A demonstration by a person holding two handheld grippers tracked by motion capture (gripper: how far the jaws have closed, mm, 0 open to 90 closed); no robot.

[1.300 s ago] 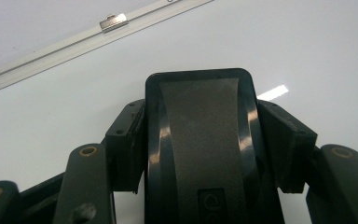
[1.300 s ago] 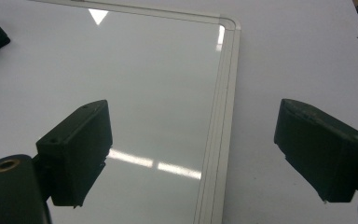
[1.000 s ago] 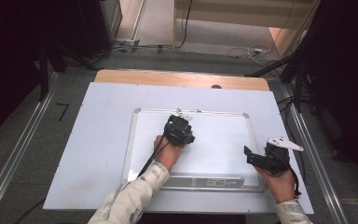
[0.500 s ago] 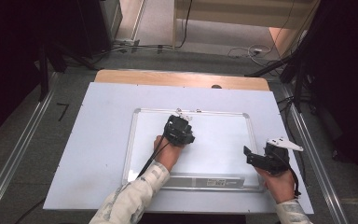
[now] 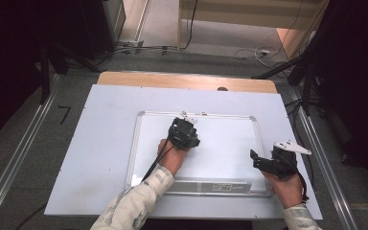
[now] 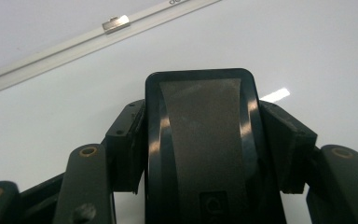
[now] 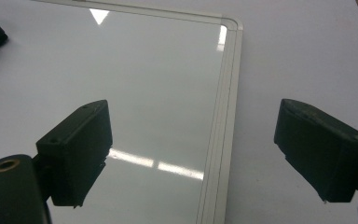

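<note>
Whiteboard (image 5: 220,143) lying flat on the white tabletop (image 5: 100,143), taken here as the landmark; its surface reads clean in all views, with no marks to be made out. The left tool (image 5: 184,132) rests over the board's upper middle, just inside its far frame edge, its jaws closed on a black eraser (image 6: 205,140) whose dark felt-like face is pressed toward the board. In the left gripper view the eraser sits square between the two jaws, and the frame rail (image 6: 74,39) with a small metal clip (image 6: 115,22) runs close ahead. The right tool (image 5: 263,163) hovers at the board's right edge near its lower right corner, jaws spread wide and holding nothing; the right gripper view shows one jaw over the board and the other over the tabletop, the frame (image 7: 223,116) passing between them. The step in hand appears to be wiping. To do it well, the eraser face should stay flat on the surface under even pressure, moving in overlapping passes parallel to the frame and stopping short of the rail so the jaws do not catch on it. Closing the right tool on the frame would probably keep the board from sliding.
</note>
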